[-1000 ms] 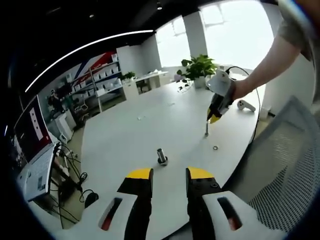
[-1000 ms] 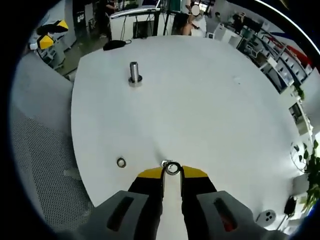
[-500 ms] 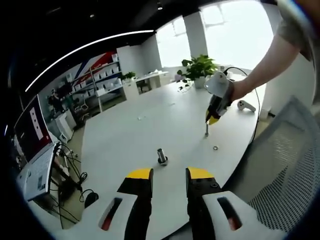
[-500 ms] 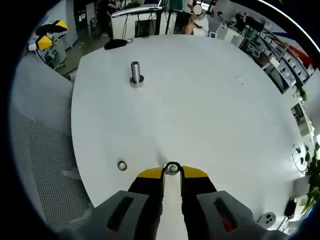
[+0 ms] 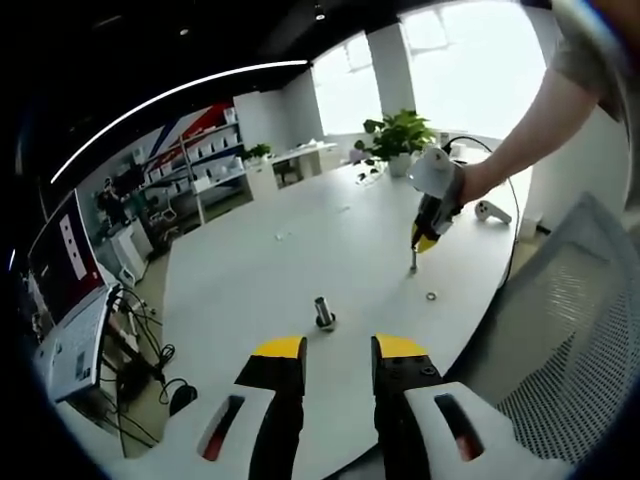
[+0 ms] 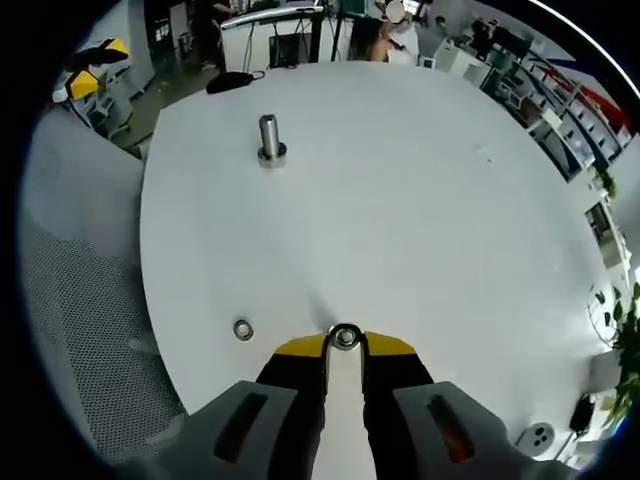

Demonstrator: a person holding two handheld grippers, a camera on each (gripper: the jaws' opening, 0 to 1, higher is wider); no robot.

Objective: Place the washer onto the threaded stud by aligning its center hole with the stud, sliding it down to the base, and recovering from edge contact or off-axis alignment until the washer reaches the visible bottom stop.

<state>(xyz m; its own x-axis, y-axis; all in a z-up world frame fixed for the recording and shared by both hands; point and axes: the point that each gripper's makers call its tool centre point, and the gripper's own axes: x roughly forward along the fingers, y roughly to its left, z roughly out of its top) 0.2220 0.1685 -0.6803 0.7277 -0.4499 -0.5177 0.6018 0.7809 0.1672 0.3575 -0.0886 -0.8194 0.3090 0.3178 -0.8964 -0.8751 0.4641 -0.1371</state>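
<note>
Steel washer [image 6: 345, 337] is sitting pinched at the tips of my right tongs [image 6: 345, 342] above the white tabletop [image 6: 420, 200], well apart from the threaded stud [image 6: 270, 139], so I am carrying it over to centre its hole there, left tongs [image 5: 338, 350] idling parted and empty.

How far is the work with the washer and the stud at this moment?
Done: the right tongs are shut on a small round metal washer, at the near edge of the white round table.

In hand: carrying it; the short grey threaded stud stands bare across the table.

Left: align the hole, slide it down to the base. A second small metal washer lies on the table. The left tongs are open.
</note>
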